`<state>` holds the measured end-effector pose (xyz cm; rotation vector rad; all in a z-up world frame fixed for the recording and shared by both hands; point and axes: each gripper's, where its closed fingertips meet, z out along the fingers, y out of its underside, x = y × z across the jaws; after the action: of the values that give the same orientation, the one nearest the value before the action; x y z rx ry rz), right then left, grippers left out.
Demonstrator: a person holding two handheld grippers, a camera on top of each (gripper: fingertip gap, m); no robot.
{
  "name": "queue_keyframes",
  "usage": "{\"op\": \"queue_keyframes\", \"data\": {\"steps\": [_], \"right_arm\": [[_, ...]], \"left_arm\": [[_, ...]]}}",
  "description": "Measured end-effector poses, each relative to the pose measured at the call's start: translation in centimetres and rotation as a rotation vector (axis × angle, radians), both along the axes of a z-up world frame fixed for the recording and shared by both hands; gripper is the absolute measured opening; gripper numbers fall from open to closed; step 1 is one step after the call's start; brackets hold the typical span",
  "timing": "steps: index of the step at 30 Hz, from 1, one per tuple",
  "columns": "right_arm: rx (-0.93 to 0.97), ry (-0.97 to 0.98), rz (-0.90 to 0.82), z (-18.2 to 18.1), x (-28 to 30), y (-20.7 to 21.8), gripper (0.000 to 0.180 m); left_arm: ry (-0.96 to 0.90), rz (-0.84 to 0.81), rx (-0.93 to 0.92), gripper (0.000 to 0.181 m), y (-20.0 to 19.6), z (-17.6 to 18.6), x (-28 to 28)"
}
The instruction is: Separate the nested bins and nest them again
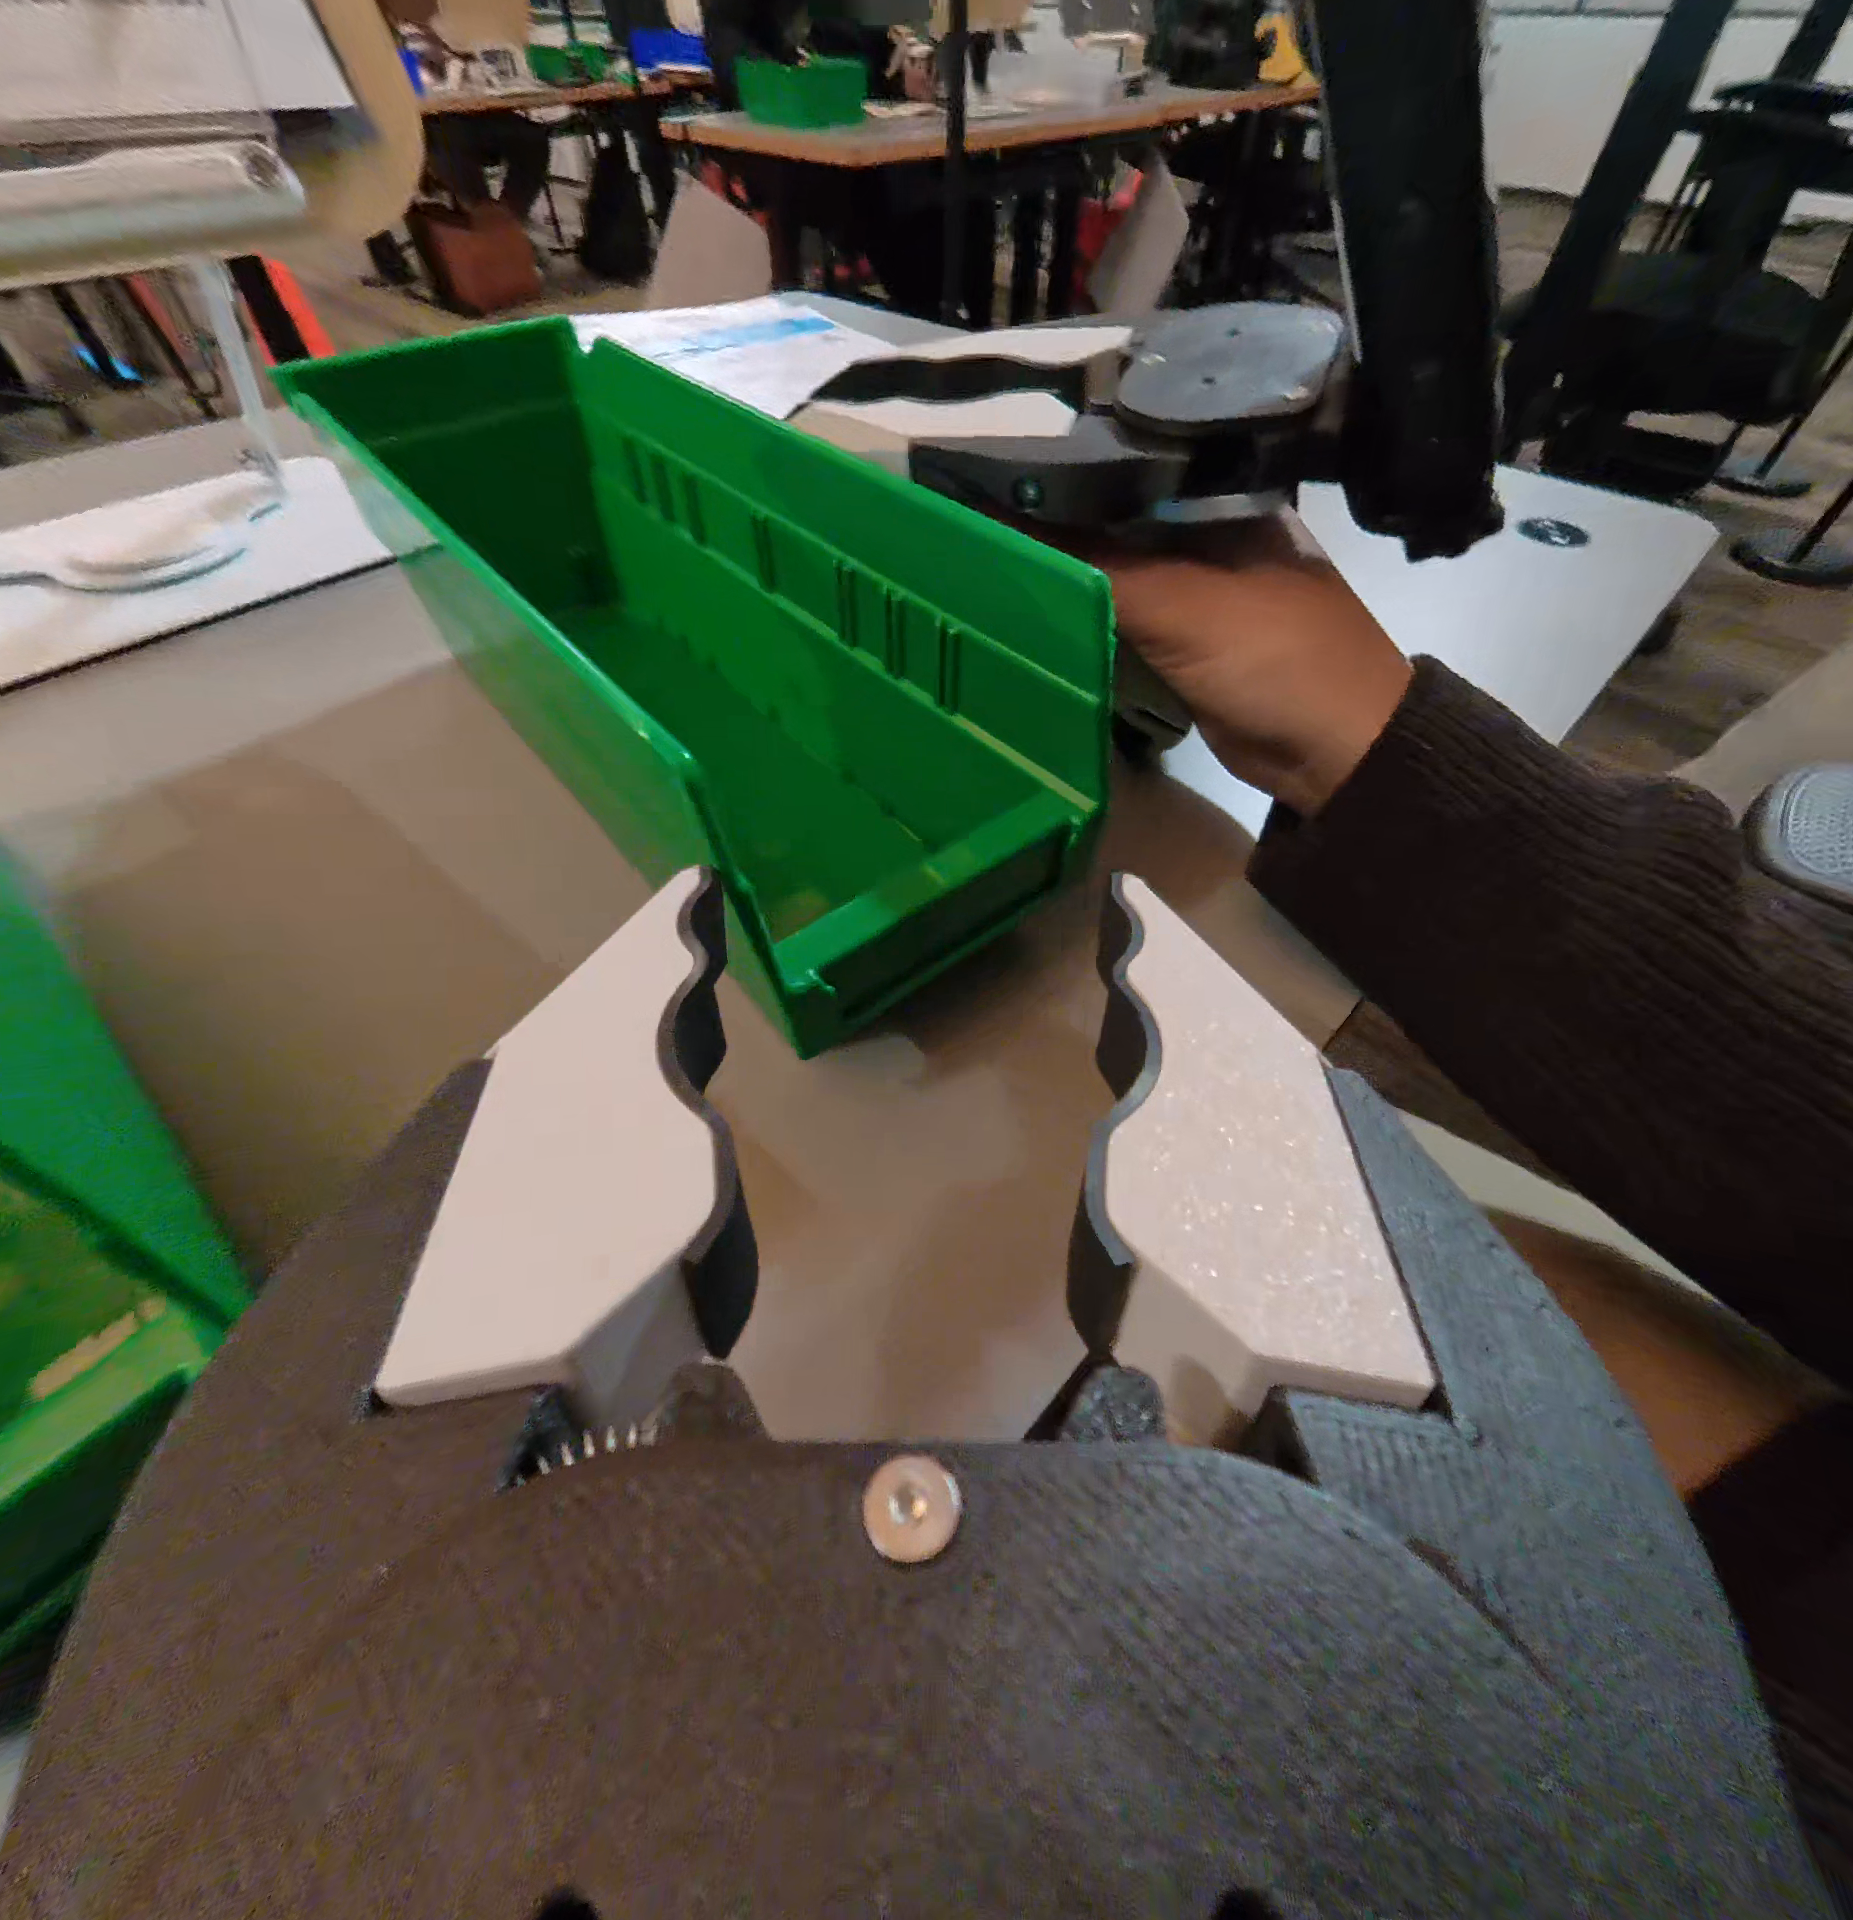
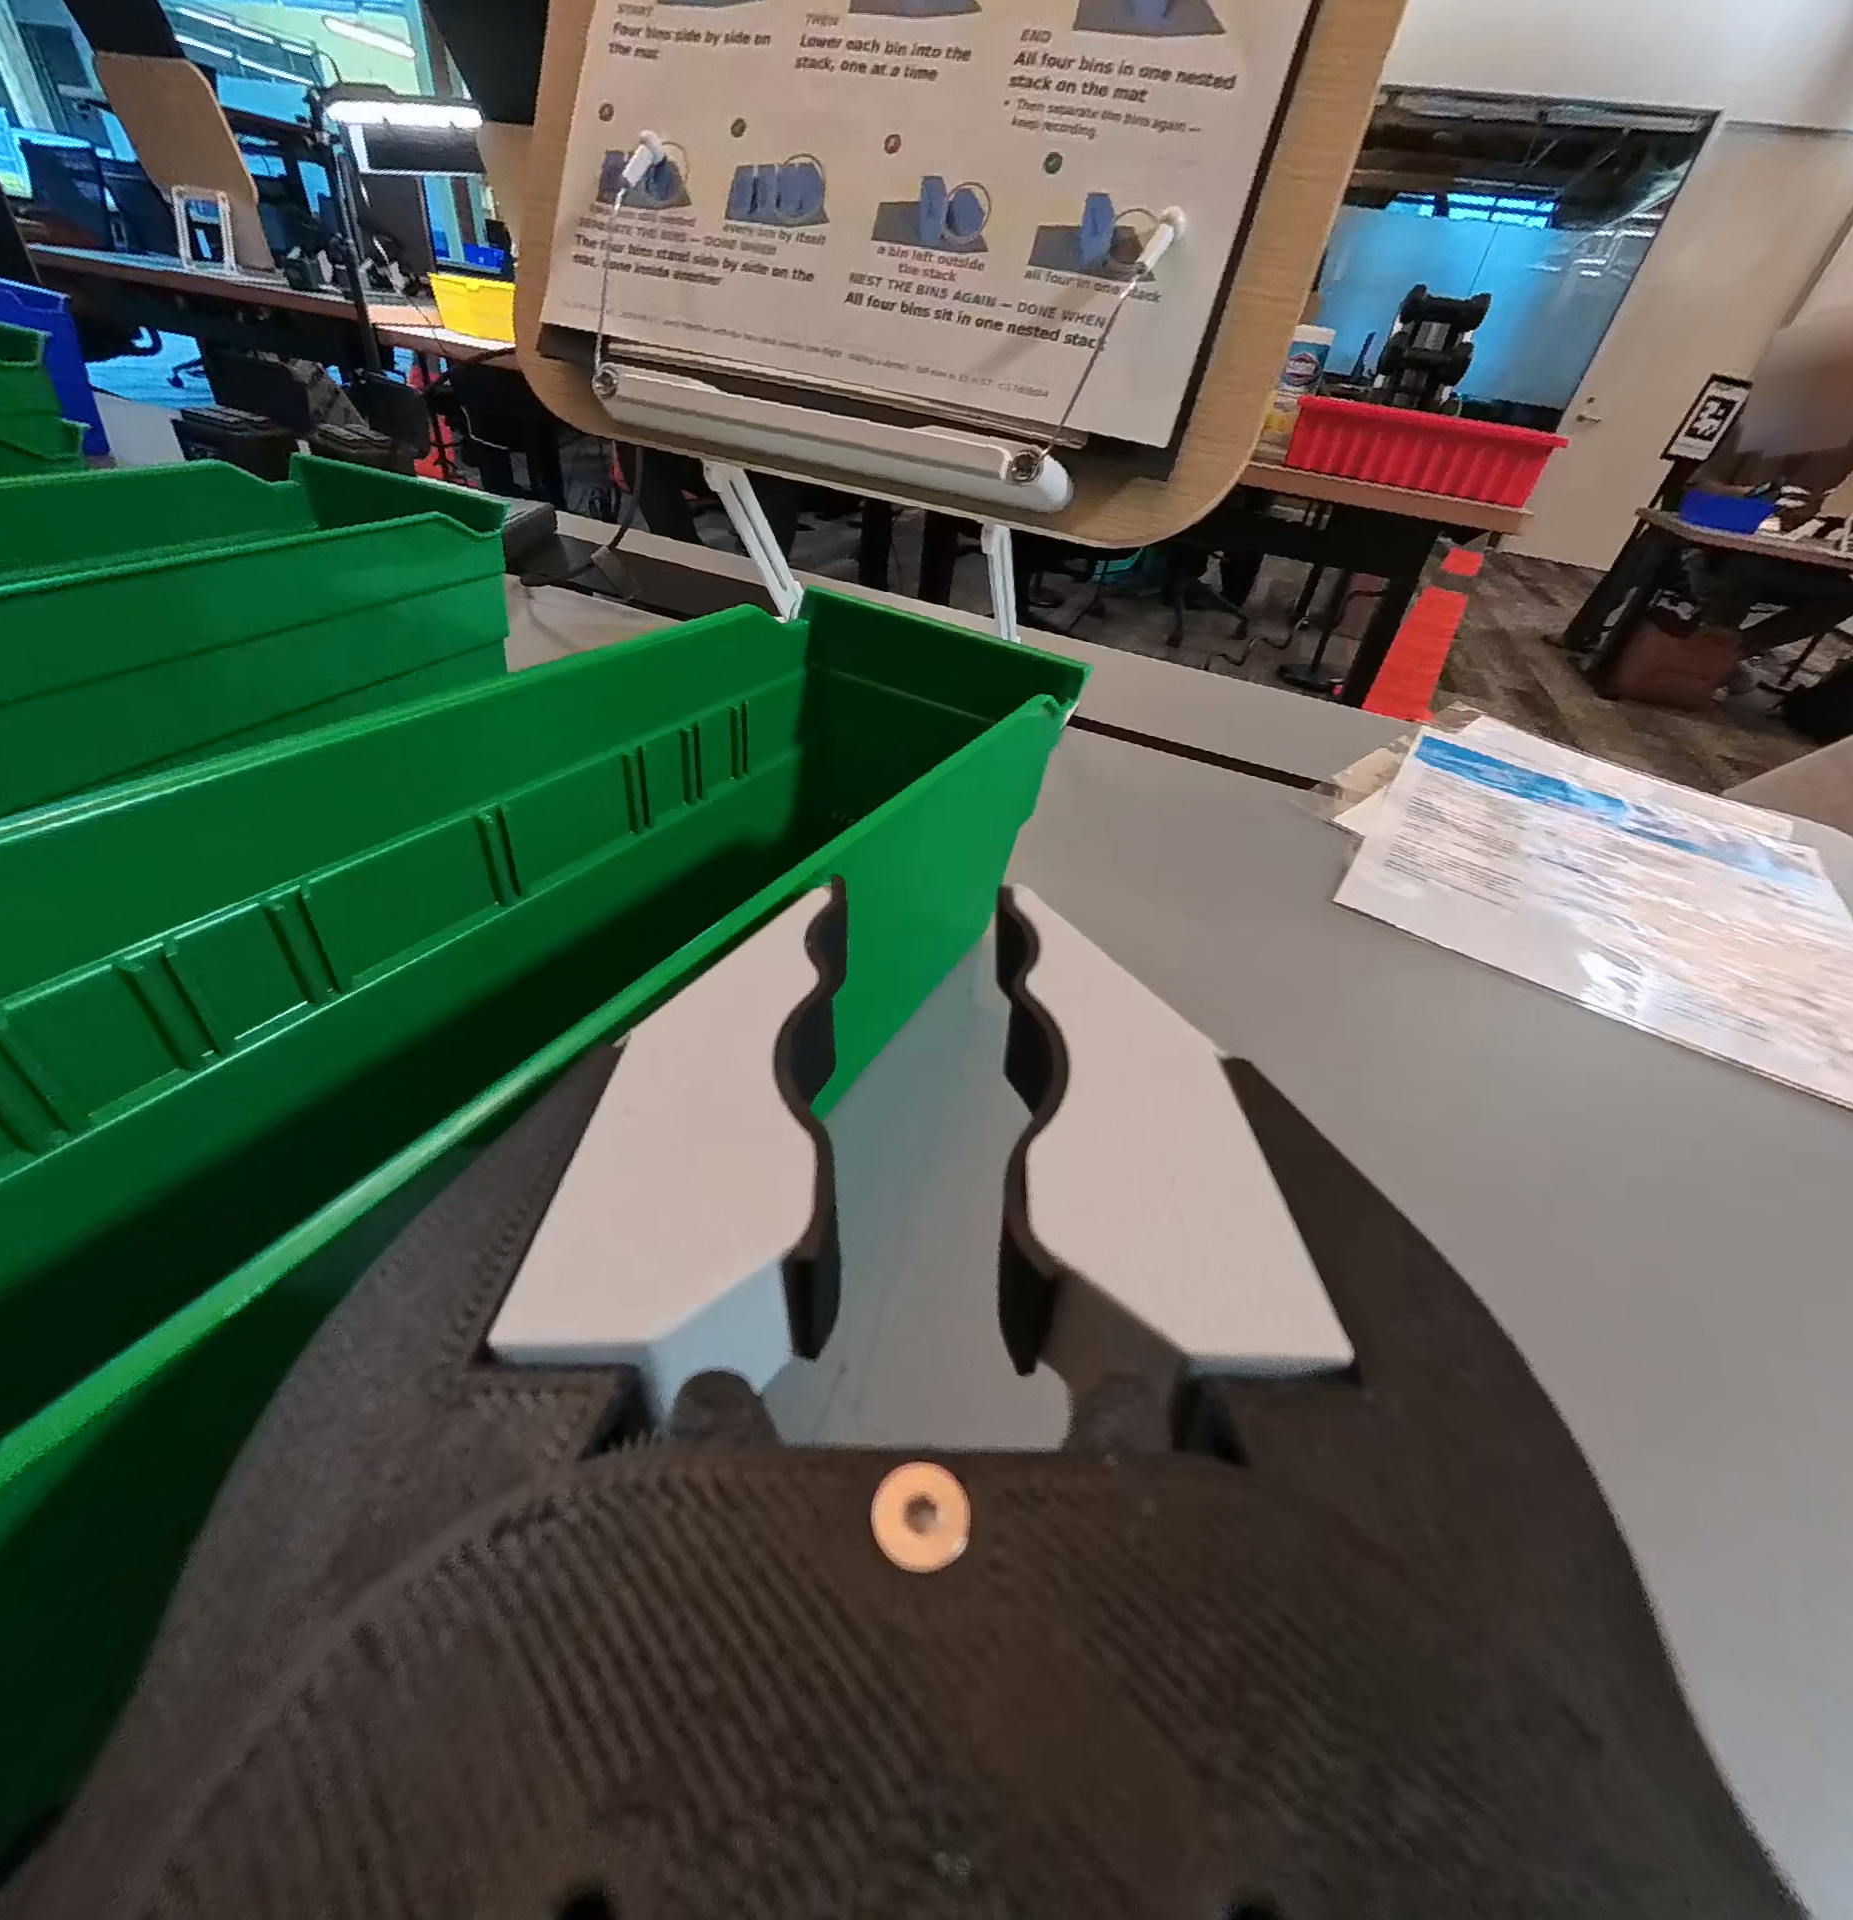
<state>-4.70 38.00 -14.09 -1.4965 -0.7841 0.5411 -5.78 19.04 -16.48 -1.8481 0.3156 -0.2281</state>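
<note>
A long green bin point(image 1: 797, 707) lies empty on the grey table point(image 1: 330, 883), and its near short end sits just ahead of my open, empty left gripper point(image 1: 911, 935). A second green bin point(image 1: 60, 1247) is at the left edge. My right gripper point(image 1: 984, 384), held by a hand in a dark sleeve, is beside the first bin's far right wall. In the right wrist view this bin point(image 2: 434, 935) runs along the left. My right gripper point(image 2: 922, 914) is open over its right wall, holding nothing. Two more green bins point(image 2: 226, 623) stand behind it.
An instruction board on a white stand point(image 2: 901, 260) is at the back of the table. A laminated sheet point(image 2: 1628, 914) lies to the right, and it also shows in the left wrist view point(image 1: 735, 343). The stand's clear base point(image 1: 122, 520) is at far left.
</note>
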Motion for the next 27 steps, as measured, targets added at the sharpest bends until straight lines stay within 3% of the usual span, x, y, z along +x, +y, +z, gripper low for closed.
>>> {"op": "queue_keyframes", "data": {"steps": [5,16,23,27], "right_arm": [[0.018,-0.004,0.042,0.1,-1.1,-0.7,0.02],[0.014,0.045,0.065,0.6,-0.9,-0.9,0.033],[-0.042,0.173,0.013,1.5,1.2,0.3,0.032],[-0.1,0.255,0.044,1.9,1.6,0.3,0.032]], "left_arm": [[0.084,-0.017,0.011,0.076,-0.4,-0.4,0.8],[0.074,0.062,0.031,0.073,-0.4,0.3,-1.5],[0.203,0.401,0.22,0.073,-1.7,4.7,-9.8],[0.246,0.42,0.031,0.07,-1.0,1.1,-12.8]]}}
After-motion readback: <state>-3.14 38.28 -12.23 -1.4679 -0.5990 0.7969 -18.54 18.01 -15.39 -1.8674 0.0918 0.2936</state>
